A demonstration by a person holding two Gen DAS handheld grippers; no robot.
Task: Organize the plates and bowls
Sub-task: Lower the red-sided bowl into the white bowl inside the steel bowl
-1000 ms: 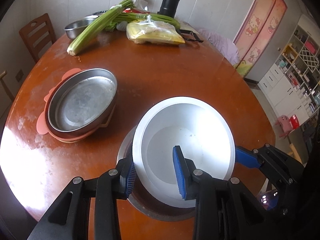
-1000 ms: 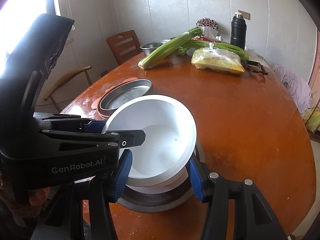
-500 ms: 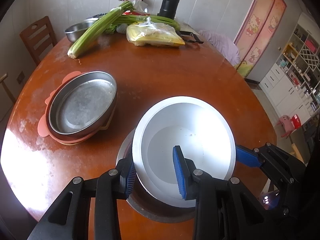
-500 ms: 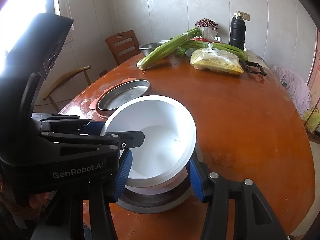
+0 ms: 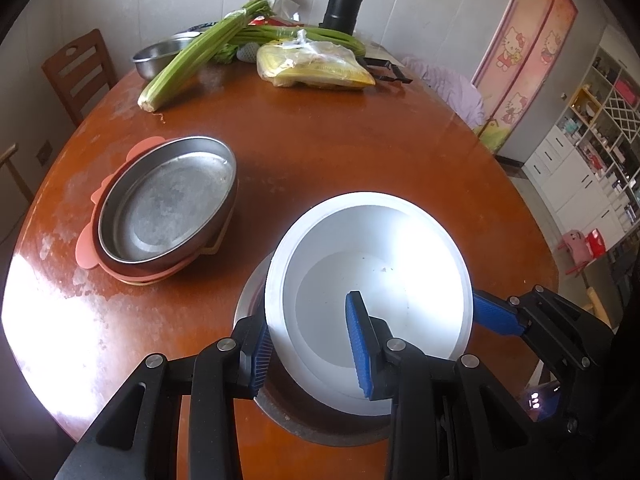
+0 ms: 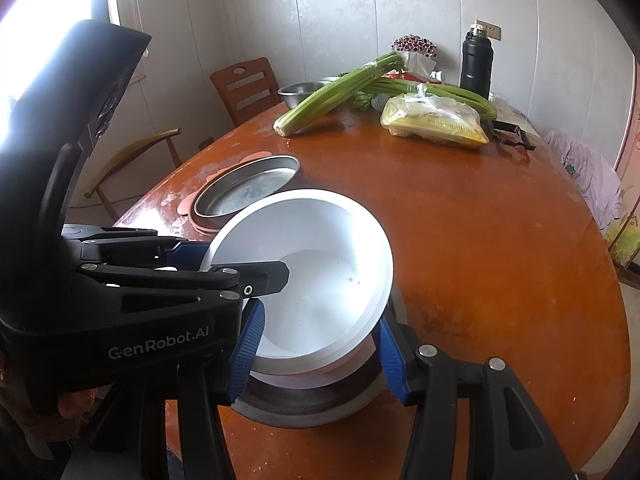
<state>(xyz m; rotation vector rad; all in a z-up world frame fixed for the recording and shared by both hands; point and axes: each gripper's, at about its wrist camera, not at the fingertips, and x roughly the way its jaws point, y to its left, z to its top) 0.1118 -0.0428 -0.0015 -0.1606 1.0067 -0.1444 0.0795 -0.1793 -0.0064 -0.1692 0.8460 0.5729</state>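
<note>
While our left gripper pinches the near-left rim of the white bowl, one blue pad sits outside the wall and the other reaches down inside it, so the rim is clamped between our two fingers. Our right gripper straddles the same bowl from the near side: its left pad lies against the outer wall under the rim, and its right pad touches the rim's near-right edge, so the bowl's lower body sits between those fingers. We see the bowl tilted, its far rim higher than the near one, with its base lowered into a grey metal bowl that stands on the table just beneath it. Whether the white base rests on the metal one we cannot tell. Left of this pair, a shallow steel pan sits on a pink plate, close to the metal bowl but apart from it. Farther off, at the far side of the table, we find a celery bunch, a bag of yellow food, a steel basin and a black flask, with a wooden chair at the far left.
</note>
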